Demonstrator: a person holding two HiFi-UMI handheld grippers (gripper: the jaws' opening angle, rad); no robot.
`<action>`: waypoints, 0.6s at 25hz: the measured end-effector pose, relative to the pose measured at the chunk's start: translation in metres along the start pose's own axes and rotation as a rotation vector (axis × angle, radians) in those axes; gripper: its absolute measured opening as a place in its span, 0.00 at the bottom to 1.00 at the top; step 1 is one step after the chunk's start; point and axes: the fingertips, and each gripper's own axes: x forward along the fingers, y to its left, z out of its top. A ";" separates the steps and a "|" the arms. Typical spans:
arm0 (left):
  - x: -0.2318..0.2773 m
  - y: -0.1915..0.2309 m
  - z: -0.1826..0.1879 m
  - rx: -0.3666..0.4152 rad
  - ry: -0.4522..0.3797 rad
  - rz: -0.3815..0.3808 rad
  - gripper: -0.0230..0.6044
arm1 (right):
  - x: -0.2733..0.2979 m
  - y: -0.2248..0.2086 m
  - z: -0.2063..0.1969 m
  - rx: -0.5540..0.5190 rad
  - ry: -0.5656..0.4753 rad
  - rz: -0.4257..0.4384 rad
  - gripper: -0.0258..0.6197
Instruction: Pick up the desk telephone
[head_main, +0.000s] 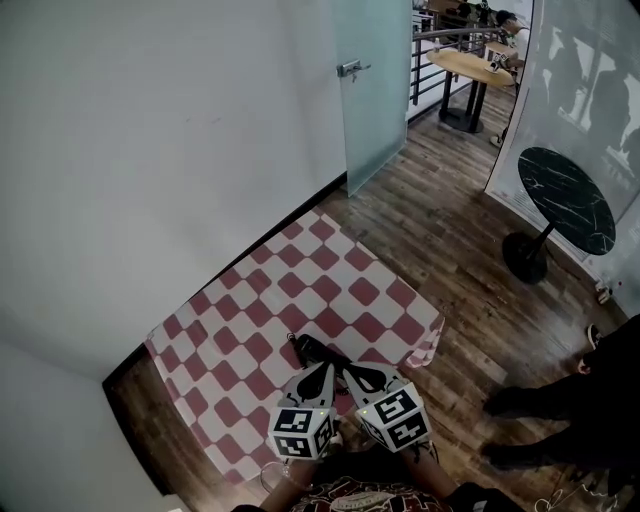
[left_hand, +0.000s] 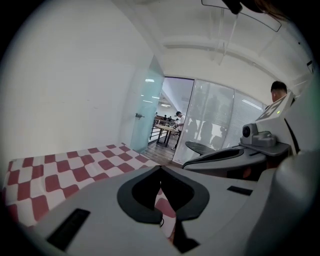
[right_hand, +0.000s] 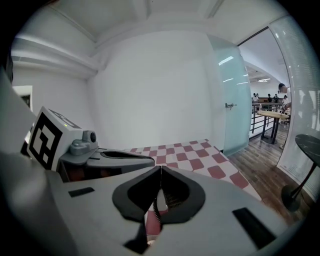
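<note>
On the checked surface (head_main: 250, 330): the desk telephone (head_main: 316, 349) lies low and centre in the head view. It is a dark, glossy shape just ahead of both tips and partly hidden by them.
Tongs: the left tongs (left_hand: 160, 168) and right tongs (right_hand: 160, 169) are both pinched together with nothing between the pads. They sit side by side, close over the phone.
Cord: a coiled cord (right_hand: 155, 210) shows below the right pair, through the gap behind its tips.
Likely handling: from where I stand it looks like hard moulded plastic, stiff, fairly light and smooth enough to slip. The springy cord would tug at whatever it joins.
Where to take hold: I'd say across a narrow part of the dark body, pads on its two long sides, never by the cord. The tongs must open first.
Cloth: red-and-white checks, soft, draped over the edge. It could slide or wrinkle.
Surroundings: wood-plank floor (head_main: 440, 230), frosted glass door (head_main: 375, 100), and a round dark table (head_main: 565, 200) at the right.
</note>
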 end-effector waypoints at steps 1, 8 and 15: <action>0.002 0.001 0.001 -0.005 0.000 0.013 0.04 | 0.002 -0.002 0.001 -0.009 0.004 0.014 0.07; 0.009 0.009 0.002 -0.052 -0.023 0.121 0.04 | 0.012 -0.005 0.005 -0.079 0.028 0.125 0.07; -0.001 0.022 -0.009 -0.093 -0.035 0.226 0.04 | 0.029 -0.001 0.001 -0.140 0.067 0.218 0.07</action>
